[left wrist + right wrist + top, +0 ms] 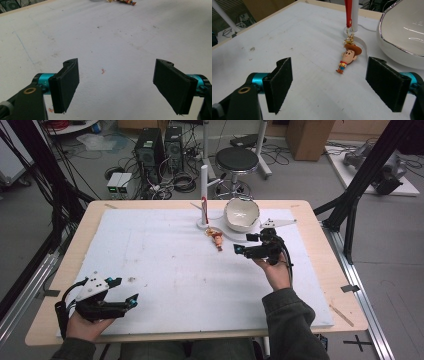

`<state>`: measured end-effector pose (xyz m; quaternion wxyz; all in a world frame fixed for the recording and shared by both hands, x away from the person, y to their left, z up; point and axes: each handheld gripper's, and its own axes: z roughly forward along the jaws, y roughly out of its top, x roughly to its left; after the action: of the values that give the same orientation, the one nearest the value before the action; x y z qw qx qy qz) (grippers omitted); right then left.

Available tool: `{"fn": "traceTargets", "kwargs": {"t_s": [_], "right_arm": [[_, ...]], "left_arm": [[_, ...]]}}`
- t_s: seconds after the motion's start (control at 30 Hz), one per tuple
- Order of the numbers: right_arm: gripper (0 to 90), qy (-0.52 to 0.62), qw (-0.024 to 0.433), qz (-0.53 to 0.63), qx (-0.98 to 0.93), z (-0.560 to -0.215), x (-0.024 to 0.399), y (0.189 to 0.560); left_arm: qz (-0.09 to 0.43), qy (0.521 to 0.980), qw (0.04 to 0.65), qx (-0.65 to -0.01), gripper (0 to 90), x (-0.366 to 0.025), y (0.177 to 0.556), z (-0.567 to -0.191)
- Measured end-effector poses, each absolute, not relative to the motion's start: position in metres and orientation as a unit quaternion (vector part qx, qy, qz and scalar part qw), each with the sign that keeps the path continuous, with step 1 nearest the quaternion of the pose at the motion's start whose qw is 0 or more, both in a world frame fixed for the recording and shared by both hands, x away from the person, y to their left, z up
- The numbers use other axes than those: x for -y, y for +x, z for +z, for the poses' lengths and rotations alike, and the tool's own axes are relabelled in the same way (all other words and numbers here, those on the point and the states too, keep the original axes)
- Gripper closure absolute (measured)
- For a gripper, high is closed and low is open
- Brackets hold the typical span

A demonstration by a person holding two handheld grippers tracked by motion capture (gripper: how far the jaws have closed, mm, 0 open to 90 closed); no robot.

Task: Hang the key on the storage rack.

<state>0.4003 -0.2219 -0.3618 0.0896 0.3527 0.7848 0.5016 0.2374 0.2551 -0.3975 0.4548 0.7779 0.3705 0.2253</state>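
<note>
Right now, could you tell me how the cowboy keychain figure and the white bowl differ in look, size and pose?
The cowboy keychain figure is small and colourful, with a brown hat; the white bowl is far larger and plain glossy white with a silvery rim. The figure lies flat on the white mat, clipped to a red strap at the white stand; the bowl sits tilted, unattached. Both rest at the far side, ahead of the open right gripper.

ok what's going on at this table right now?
A person holds a gripper in each hand over a white foam mat. The right gripper has its jaws open and empty, aimed at a small cowboy figure keychain lying flat on the mat, not touching it. The keychain's red strap runs up a white post, beside a white bowl. The left gripper sits open near the table's front left corner, holding nothing.
</note>
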Motion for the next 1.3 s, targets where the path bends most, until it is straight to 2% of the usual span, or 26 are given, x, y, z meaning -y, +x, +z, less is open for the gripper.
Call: {"fn": "traceTargets", "kwargs": {"t_s": [0.67,1.3], "right_arm": [[12.7,0.354,0.099,0.501,-0.783,-0.369,0.240,0.376],[12.2,0.353,0.104,0.495,-0.787,-0.378,0.252,0.358]], "left_arm": [[0.225,0.777,0.455,-0.371,21.5,-0.254,0.237,-0.398],[0.224,0.778,0.455,-0.371,21.4,-0.254,0.238,-0.398]]}}
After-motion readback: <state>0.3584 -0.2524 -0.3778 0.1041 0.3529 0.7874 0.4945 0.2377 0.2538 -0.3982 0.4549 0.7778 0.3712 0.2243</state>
